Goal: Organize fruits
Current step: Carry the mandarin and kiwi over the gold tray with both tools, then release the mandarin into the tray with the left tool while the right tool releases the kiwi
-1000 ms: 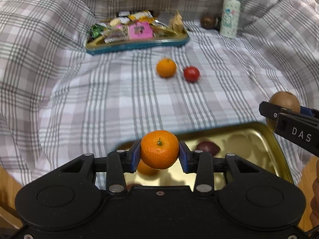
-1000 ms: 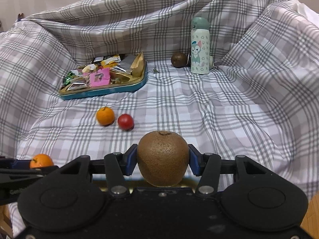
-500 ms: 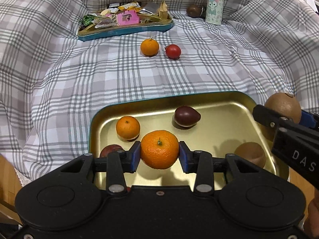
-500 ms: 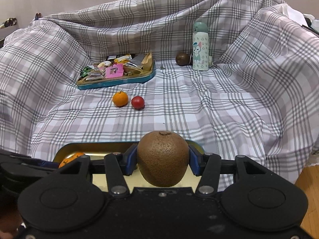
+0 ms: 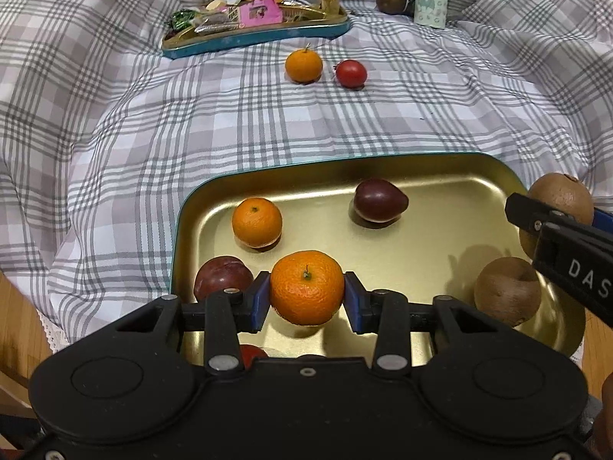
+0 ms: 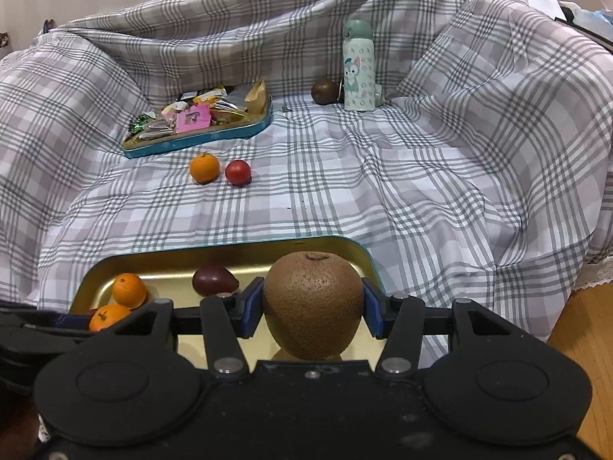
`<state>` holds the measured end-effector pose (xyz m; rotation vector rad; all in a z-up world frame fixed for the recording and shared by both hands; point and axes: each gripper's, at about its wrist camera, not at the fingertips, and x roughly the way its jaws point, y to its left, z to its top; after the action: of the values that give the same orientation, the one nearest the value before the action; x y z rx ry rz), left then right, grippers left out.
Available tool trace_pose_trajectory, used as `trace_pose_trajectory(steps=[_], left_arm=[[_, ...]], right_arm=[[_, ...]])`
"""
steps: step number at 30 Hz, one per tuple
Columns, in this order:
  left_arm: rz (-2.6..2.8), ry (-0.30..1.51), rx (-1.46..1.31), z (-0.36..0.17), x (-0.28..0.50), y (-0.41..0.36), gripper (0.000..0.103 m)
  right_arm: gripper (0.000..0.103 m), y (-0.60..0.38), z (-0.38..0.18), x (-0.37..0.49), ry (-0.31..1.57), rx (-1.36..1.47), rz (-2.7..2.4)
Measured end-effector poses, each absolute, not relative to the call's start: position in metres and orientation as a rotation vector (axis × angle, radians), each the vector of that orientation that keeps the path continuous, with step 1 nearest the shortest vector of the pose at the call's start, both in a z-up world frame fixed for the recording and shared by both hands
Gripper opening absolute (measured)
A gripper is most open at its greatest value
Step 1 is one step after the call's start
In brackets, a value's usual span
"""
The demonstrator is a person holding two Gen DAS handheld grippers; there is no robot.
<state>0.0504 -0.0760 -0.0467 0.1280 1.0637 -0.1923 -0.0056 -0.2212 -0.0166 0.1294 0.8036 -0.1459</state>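
My left gripper [image 5: 307, 301] is shut on an orange mandarin [image 5: 306, 292] and holds it just above the gold tray [image 5: 433, 165]. My right gripper [image 6: 313, 312] is shut on a brown kiwi [image 6: 312, 303] over the tray's right edge [image 6: 367, 260]; that kiwi also shows in the left wrist view [image 5: 561, 195]. In the tray lie a mandarin [image 5: 256, 222], a dark purple fruit [image 5: 379, 201], a dark red plum [image 5: 222, 278] and a second kiwi [image 5: 505, 291]. A loose mandarin [image 5: 304, 66] and a red tomato [image 5: 351, 73] sit on the cloth beyond.
A teal tray of snack packets [image 5: 253, 27] stands at the back left. A pale green bottle [image 6: 358, 73] with a dark round fruit [image 6: 323, 92] beside it stands at the back. The plaid cloth [image 6: 440, 176] rises in folds on both sides. Wooden floor [image 6: 582, 329] shows right.
Both grippers have pulled back and come over the gold tray with their fruits. The tray and the fruits in it now show more fully. Both stay shut.
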Motion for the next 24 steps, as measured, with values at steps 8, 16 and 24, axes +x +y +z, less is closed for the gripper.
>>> trace_pose_trajectory(steps=[8,16,24], left_arm=[[-0.182,1.071,0.120,-0.049,0.052,-0.073,0.048],[-0.172,1.039,0.128,-0.045,0.047,-0.072,0.048],[-0.145,1.042,0.111,-0.042,0.044,-0.066,0.048]], right_arm=[[0.055,-0.219,-0.024,0.007,0.811,0.120,-0.158],[0.055,-0.217,-0.030,0.012,0.831,0.106,-0.157],[0.055,-0.216,-0.036,0.013,0.842,0.090,-0.163]])
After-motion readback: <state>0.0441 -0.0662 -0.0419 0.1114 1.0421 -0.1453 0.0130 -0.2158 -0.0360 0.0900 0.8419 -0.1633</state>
